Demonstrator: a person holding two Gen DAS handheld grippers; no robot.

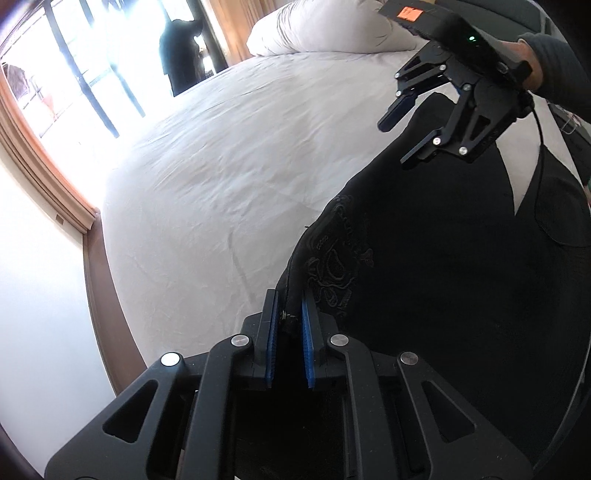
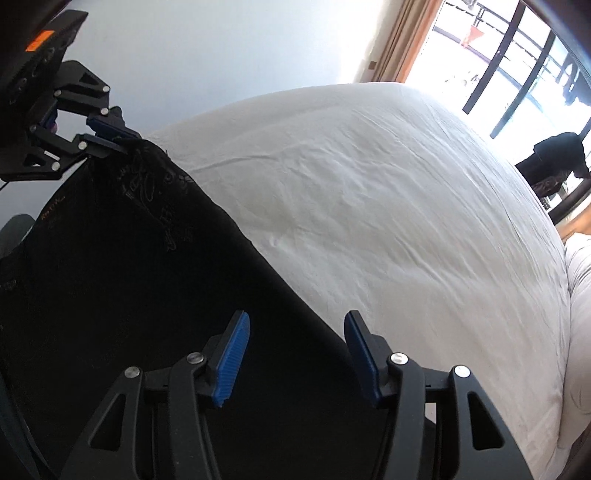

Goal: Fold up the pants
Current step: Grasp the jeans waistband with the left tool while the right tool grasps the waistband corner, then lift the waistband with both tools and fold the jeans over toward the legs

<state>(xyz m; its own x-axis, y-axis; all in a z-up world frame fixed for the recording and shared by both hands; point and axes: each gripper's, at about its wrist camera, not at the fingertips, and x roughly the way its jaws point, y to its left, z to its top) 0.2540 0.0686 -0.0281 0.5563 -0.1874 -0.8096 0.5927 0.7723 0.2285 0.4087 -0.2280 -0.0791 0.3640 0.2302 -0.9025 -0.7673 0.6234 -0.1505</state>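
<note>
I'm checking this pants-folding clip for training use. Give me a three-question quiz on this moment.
1. True or false: the left gripper is shut on the black pants.
2. The right gripper is: A) shut on the pants, B) open, C) out of view.
3. What do the pants lie on?

Key: 1 true, it pinches a pants edge beside the embroidery. 2 B, its jaws stand wide apart above the cloth. 3 the white bed, with a pillow at the far end.
</note>
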